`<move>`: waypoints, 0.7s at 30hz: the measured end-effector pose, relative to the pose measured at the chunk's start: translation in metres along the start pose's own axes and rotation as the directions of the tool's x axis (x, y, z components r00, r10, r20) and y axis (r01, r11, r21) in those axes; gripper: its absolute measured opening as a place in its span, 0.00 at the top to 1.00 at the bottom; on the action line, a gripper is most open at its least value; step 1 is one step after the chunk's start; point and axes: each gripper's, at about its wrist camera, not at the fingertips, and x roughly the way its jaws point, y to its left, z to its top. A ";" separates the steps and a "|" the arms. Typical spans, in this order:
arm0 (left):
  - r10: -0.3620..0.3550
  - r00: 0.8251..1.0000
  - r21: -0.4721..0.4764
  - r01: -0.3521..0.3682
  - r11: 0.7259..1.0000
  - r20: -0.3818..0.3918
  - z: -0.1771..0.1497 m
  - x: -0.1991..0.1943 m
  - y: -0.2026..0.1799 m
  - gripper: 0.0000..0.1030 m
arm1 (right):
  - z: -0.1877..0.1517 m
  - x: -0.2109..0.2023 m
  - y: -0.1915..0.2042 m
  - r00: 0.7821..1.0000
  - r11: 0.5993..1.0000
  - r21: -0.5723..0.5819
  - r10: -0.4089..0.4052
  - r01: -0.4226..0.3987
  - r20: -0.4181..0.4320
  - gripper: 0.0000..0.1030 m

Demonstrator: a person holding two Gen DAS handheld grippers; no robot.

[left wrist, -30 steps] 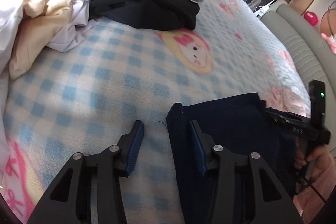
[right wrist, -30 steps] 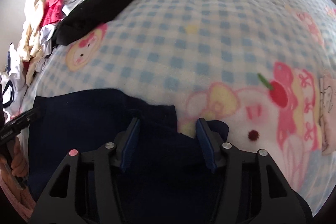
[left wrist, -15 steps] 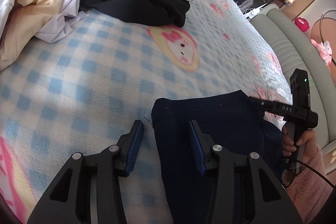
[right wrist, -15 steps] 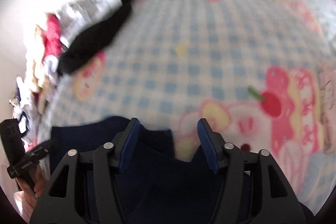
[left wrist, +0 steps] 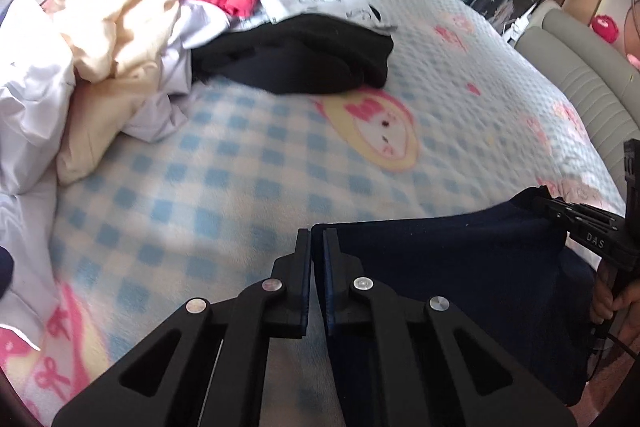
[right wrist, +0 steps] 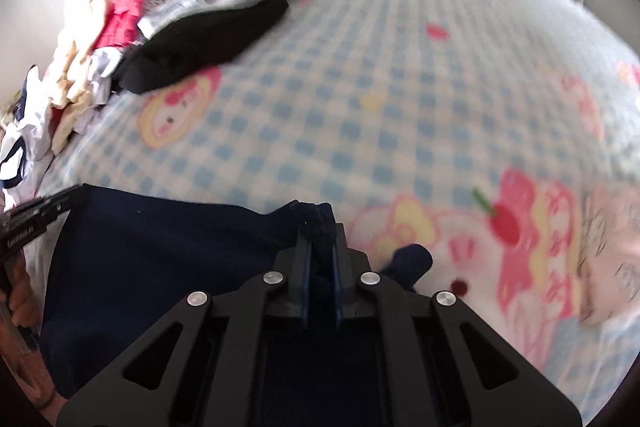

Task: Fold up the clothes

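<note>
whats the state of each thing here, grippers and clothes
left gripper: shut on the navy garment's corner
right gripper: shut on a bunched edge of the navy garment
navy garment: stretched between both grippers over the bed
black garment: unfolded, on the bed
clothes pile: heaped, unfolded

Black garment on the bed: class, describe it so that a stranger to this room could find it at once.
Start at the bed's blue-and-white checked blanket, then look to the heap of cream, white and red laundry on one side. The black garment lies at the heap's edge, just beyond a round yellow cartoon face. It is the pile's only black piece, unlike the navy garment held in the tools.
</note>
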 end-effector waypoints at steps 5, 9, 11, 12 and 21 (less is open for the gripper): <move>0.056 0.998 -0.012 -0.056 0.998 0.043 0.012 -0.002 0.012 1.00 | 0.011 -0.019 -0.005 0.992 0.999 0.012 -0.037 0.035 0.121 0.94; -0.136 0.990 -0.121 0.129 0.984 -0.049 0.010 0.012 0.030 0.99 | 0.018 0.007 -0.033 0.998 0.982 0.185 0.015 -0.026 0.061 0.80; -0.209 0.976 -0.113 0.202 0.973 -0.060 0.005 0.009 0.023 0.98 | 0.014 0.014 -0.034 1.000 0.980 0.201 -0.004 0.005 -0.004 0.75; -0.231 0.971 -0.094 0.226 0.970 -0.054 0.002 0.004 0.017 0.97 | 0.010 0.007 -0.030 1.000 0.982 0.186 -0.016 0.013 0.012 0.75; -0.342 0.938 0.132 0.347 0.928 -0.064 -0.029 -0.044 -0.066 0.71 | -0.050 -0.067 -0.010 0.991 0.972 0.195 0.117 -0.128 0.065 0.74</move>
